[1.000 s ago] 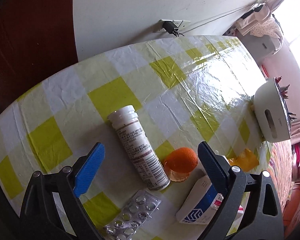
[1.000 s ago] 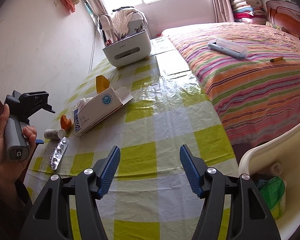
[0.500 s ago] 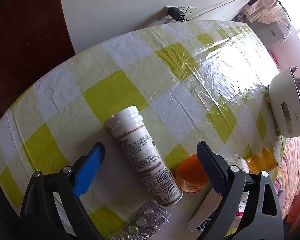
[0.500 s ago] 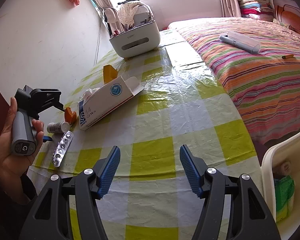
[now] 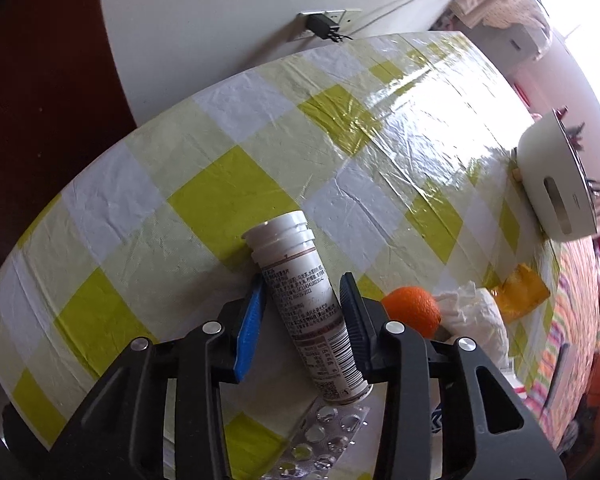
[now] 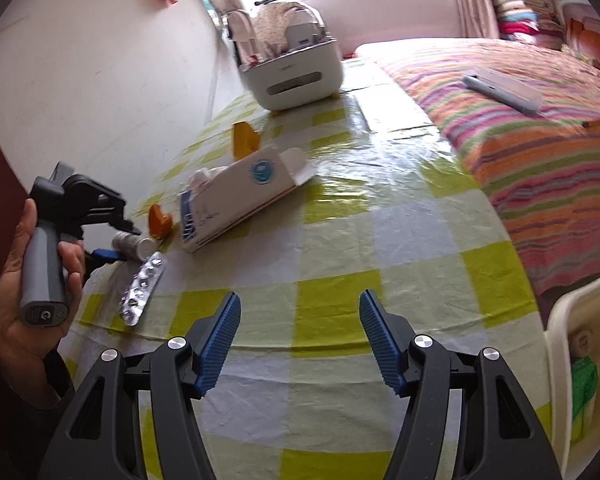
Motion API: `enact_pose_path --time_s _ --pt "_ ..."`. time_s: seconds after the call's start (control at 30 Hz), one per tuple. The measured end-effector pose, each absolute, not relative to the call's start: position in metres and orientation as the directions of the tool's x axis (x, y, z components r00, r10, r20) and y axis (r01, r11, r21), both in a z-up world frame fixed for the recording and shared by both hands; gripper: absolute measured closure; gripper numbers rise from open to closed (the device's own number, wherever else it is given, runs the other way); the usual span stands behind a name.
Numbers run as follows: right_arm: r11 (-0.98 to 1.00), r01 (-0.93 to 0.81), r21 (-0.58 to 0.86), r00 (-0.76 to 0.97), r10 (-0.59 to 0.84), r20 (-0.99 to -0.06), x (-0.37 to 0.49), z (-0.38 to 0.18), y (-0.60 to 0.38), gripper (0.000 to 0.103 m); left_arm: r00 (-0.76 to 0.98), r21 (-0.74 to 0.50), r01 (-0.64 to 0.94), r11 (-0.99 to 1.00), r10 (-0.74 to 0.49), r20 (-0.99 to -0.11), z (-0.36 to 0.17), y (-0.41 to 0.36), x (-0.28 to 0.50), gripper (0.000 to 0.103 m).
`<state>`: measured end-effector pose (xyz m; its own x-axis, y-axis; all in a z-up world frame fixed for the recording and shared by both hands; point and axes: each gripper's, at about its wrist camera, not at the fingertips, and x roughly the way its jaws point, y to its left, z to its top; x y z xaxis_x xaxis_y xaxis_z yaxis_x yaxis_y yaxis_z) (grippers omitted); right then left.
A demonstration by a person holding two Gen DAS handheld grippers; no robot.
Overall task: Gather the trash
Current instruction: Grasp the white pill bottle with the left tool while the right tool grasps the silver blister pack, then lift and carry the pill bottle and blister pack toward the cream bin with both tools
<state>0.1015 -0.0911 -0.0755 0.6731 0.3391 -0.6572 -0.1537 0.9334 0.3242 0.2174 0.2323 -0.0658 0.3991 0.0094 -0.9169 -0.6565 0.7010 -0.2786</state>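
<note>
A white pill bottle (image 5: pixel 284 248) lies on its side on the yellow-checked table (image 5: pixel 220 200). My left gripper (image 5: pixel 303 278) points down over it. Its jaws are closing on the bottle's middle, and the pads touch both sides. From the right wrist view the bottle (image 6: pixel 134 243) shows at the far left, under the left gripper (image 6: pixel 118 242) held in a hand (image 6: pixel 16 304). A silver blister pack (image 5: pixel 324 436) and an orange peel (image 5: pixel 412 312) lie just beside the bottle. My right gripper (image 6: pixel 299 296) hovers open over the near table edge with nothing between its fingers.
An open white and blue carton (image 6: pixel 240 200), a crumpled tissue (image 5: pixel 472 312) and an orange wrapper (image 6: pixel 244 140) sit mid-table. At the far end stands a white basket (image 6: pixel 296 76). A white bin (image 6: pixel 560 320) holding green rubbish is at the right, beside a striped bed (image 6: pixel 520 120).
The left jaws have gone from wide apart to closed in on the bottle. The right gripper has drifted a little sideways along the table, still open.
</note>
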Motion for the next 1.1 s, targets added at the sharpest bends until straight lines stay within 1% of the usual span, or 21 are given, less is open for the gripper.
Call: enact_pose_path --time_s 0.2,0.33,0.47,0.63,0.8,0.83,0.87,1.0,1.1 --pt "0.907 -0.318 0.277 0.621 0.420 -0.661 0.112 -0.070 -0.038 0.043 0.427 -0.275 -0.570 0.774 -0.008 -0.904 -0.064 0.227 0.214 0.070" --pt "0.882 -0.413 0.229 0.571 0.446 -0.689 0.122 -0.073 -0.001 0.043 0.453 -0.244 -0.502 0.830 0.011 -0.892 -0.056 0.225 0.212 0.071" --pt "0.852 -0.471 0.230 0.527 0.481 -0.701 0.134 -0.074 0.028 0.043 0.496 -0.180 -0.430 0.885 0.065 -0.866 -0.042 0.226 0.203 0.071" --pt "0.829 -0.524 0.195 0.502 0.486 -0.715 0.140 -0.077 0.062 0.043 0.543 -0.130 -0.339 0.932 0.081 -0.836 -0.029 0.227 0.193 0.072" --pt "0.827 -0.545 0.137 0.481 0.442 -0.757 0.149 -0.085 0.090 0.043 0.573 -0.136 -0.306 0.942 0.068 -0.817 -0.024 0.229 0.185 0.072" --pt "0.826 -0.547 0.133 0.478 0.439 -0.761 0.151 -0.087 0.092 0.046 0.576 -0.136 -0.298 0.945 0.065 -0.815 -0.023 0.229 0.184 0.072" --pt "0.827 -0.548 0.127 0.470 0.430 -0.771 0.152 -0.091 0.094 0.058 0.579 -0.134 -0.291 0.947 0.062 -0.813 -0.023 0.229 0.182 0.072" --pt "0.829 -0.543 0.134 0.478 0.436 -0.762 0.152 -0.091 0.089 0.068 0.602 -0.128 -0.251 0.959 0.052 -0.797 -0.018 0.221 0.177 0.072" --pt "0.841 -0.520 0.151 0.489 0.438 -0.754 0.150 -0.091 0.078 0.069 0.616 -0.120 -0.217 0.969 0.040 -0.787 -0.016 0.211 0.175 0.072"
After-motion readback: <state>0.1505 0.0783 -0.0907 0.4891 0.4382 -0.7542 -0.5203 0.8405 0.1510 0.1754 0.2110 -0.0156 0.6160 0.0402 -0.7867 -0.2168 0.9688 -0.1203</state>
